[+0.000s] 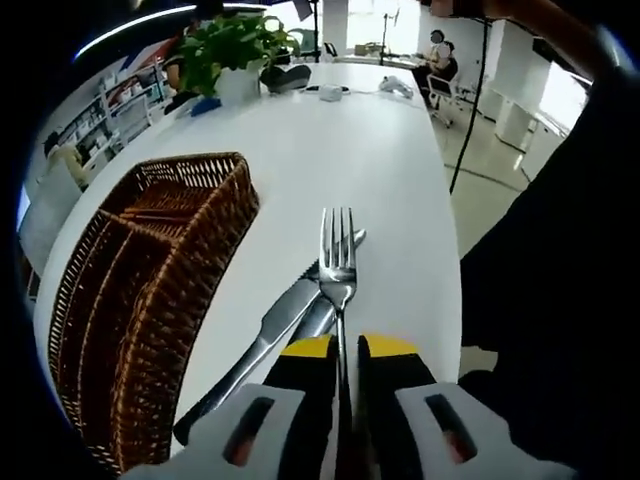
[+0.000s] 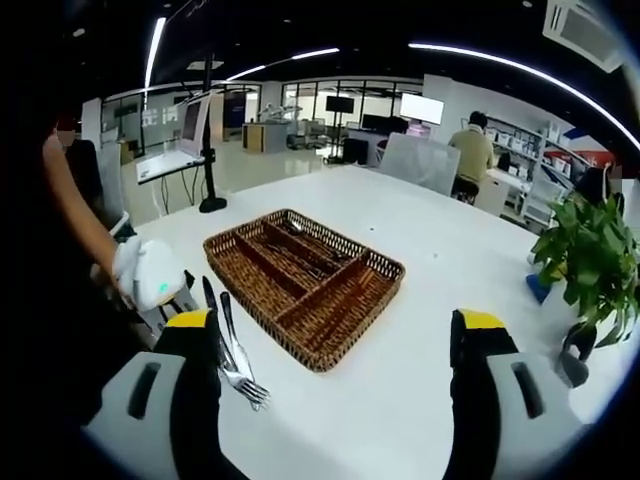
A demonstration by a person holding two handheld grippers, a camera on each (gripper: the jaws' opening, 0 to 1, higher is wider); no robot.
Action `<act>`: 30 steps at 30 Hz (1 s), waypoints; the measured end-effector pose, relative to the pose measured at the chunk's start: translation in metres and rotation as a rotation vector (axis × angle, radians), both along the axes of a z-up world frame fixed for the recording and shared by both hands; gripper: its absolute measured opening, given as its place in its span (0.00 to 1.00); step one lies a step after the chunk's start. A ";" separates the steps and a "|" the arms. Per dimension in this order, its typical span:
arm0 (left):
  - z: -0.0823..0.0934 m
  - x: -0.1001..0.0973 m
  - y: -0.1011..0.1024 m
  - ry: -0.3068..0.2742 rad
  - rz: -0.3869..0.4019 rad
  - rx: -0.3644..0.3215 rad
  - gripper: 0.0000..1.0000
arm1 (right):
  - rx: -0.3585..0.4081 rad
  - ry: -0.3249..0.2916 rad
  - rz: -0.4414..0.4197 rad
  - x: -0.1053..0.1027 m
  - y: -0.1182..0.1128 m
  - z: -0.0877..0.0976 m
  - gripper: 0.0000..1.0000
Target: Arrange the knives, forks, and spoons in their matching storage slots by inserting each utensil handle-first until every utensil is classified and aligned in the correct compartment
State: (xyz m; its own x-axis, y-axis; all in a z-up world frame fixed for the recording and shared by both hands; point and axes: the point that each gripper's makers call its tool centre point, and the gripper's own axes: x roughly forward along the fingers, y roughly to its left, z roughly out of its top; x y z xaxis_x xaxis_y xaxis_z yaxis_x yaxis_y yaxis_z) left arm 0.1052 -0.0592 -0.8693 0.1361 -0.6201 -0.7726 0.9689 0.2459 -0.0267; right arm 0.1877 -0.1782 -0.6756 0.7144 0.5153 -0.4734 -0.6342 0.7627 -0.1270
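Fork gripped at the tabletop's edge, wicker tray waiting.

Left gripper view: the left gripper is clamped on the fork by its handle, tines forward, above a knife lying near the table's edge, beside the tray. Stiff, light, slick steel; a mid-handle hold looks safest. Right gripper view: the right gripper stands wide apart, empty, facing the tray at mid-table.

L tongs clamped on fork; R tongs wide apart.
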 end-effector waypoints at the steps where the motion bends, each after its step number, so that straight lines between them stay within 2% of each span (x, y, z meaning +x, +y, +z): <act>1: 0.000 0.004 0.002 -0.013 0.004 -0.009 0.04 | 0.000 0.000 0.001 0.000 0.000 0.000 0.98; 2: 0.000 0.004 0.000 0.006 0.015 -0.032 0.04 | 0.000 0.000 0.002 0.000 0.001 0.000 0.98; 4: 0.001 0.002 0.000 -0.004 -0.002 -0.043 0.03 | 0.001 0.001 0.004 -0.001 0.002 -0.001 0.98; 5: 0.002 0.001 -0.001 -0.031 -0.031 -0.036 0.03 | -0.001 0.001 0.005 0.000 0.003 0.000 0.98; 9: 0.002 0.000 0.000 -0.032 -0.036 -0.016 0.01 | -0.001 -0.001 0.005 0.001 0.003 0.000 0.98; 11: 0.006 -0.001 0.000 -0.059 -0.074 -0.005 0.01 | -0.002 -0.005 0.003 0.002 0.002 0.002 0.98; 13: 0.012 -0.003 0.000 -0.015 -0.061 -0.019 0.01 | -0.004 -0.011 0.001 0.003 0.001 0.003 0.98; 16: 0.013 -0.005 0.001 0.005 -0.084 -0.008 0.01 | -0.007 -0.011 0.000 0.005 0.002 0.002 0.98; 21: 0.024 -0.007 0.000 -0.001 -0.114 -0.014 0.01 | -0.011 -0.012 0.014 0.004 0.006 0.001 0.98; 24: 0.034 -0.008 0.000 -0.016 -0.160 -0.003 0.01 | -0.013 -0.003 0.021 0.003 0.007 -0.002 0.98; 30: 0.044 -0.012 0.004 -0.005 -0.195 0.012 0.01 | -0.030 0.004 0.037 0.001 0.009 -0.003 1.00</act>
